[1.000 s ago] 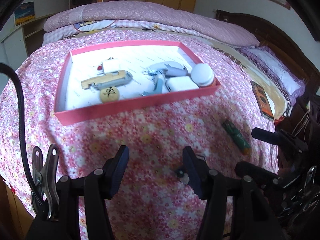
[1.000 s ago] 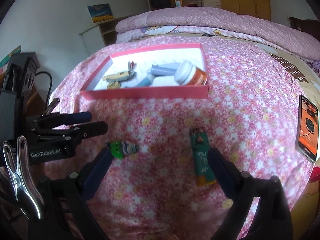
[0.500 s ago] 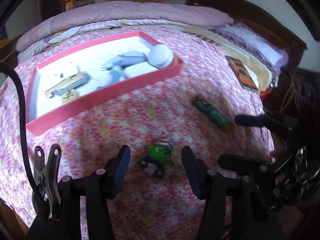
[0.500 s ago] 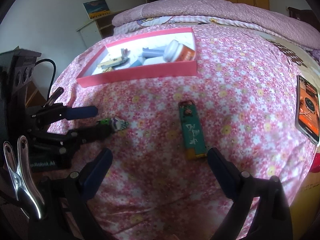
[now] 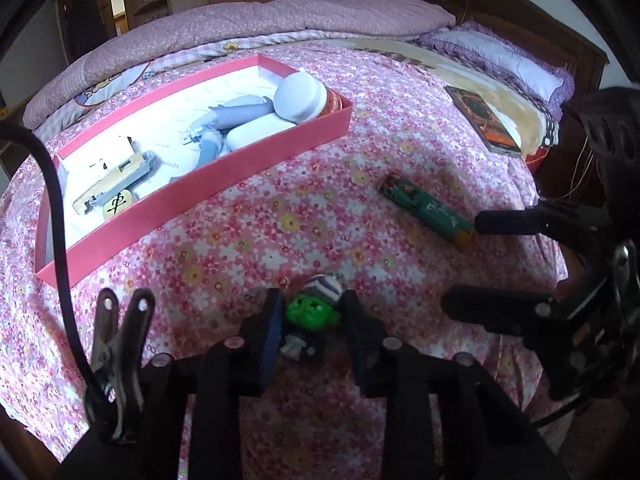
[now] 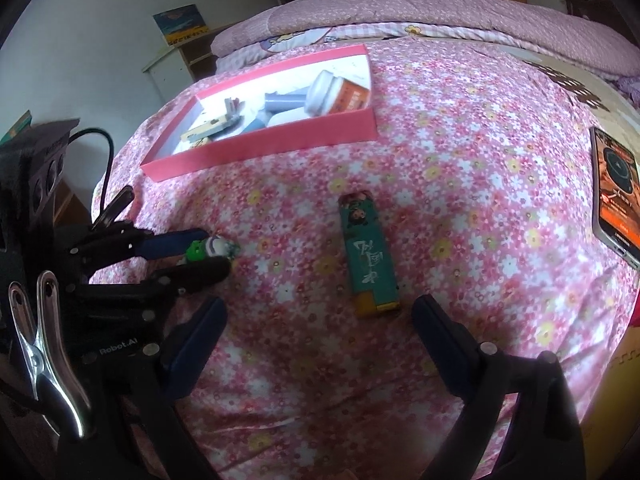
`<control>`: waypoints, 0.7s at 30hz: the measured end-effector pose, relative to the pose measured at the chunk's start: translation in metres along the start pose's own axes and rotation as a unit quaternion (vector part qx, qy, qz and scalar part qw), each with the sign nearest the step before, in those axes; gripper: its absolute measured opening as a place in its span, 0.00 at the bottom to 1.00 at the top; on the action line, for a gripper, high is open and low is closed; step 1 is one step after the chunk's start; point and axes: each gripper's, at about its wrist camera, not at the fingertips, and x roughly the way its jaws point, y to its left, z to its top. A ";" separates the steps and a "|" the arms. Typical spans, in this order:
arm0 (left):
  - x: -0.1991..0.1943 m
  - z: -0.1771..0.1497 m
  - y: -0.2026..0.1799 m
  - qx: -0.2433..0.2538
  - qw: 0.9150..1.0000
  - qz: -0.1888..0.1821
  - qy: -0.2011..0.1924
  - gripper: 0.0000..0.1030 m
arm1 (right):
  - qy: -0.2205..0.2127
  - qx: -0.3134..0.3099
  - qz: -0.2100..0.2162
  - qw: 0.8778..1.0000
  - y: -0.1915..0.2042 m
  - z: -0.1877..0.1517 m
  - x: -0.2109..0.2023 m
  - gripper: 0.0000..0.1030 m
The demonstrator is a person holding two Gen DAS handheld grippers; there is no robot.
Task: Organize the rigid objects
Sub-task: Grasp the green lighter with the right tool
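A small toy figure (image 5: 308, 312) with a green face and a striped cap lies on the flowered bedspread. My left gripper (image 5: 313, 298) is shut on it, a blue pad pressing each side. The right wrist view shows the same grip (image 6: 214, 252) on the toy (image 6: 208, 249) at the left. A green lighter (image 6: 370, 256) with an orange end lies lengthwise on the bedspread. My right gripper (image 6: 320, 306) stands open just short of that orange end, with nothing held. The lighter (image 5: 424, 208) and the right gripper (image 5: 468, 264) also appear at the right in the left wrist view.
A shallow pink box (image 5: 224, 184) further up the bed holds a white-capped bottle, grey tools, a white case and a round wooden piece. A phone (image 6: 616, 196) with a lit screen lies at the bed's right edge. A folded quilt and a pillow lie beyond.
My left gripper moved in over the toy figure, rolled, and its jaws closed from wide apart onto the toy. My right gripper came a little lower and nearer the lighter, still open.
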 end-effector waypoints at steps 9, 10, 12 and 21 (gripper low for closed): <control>-0.007 0.000 0.027 -0.058 0.998 0.015 -0.010 0.27 | -0.005 0.010 -0.008 1.000 -0.010 0.010 0.000 0.75; -0.008 0.000 0.032 -0.068 0.997 0.019 -0.011 0.27 | -0.006 0.005 -0.011 1.000 -0.009 0.012 0.001 0.74; -0.008 -0.001 0.042 -0.086 0.996 0.024 -0.011 0.27 | -0.007 -0.002 -0.019 1.000 -0.006 0.016 0.005 0.74; -0.009 -0.008 0.067 -0.131 0.991 0.031 -0.011 0.27 | -0.006 -0.012 -0.029 1.000 0.001 0.022 0.020 0.67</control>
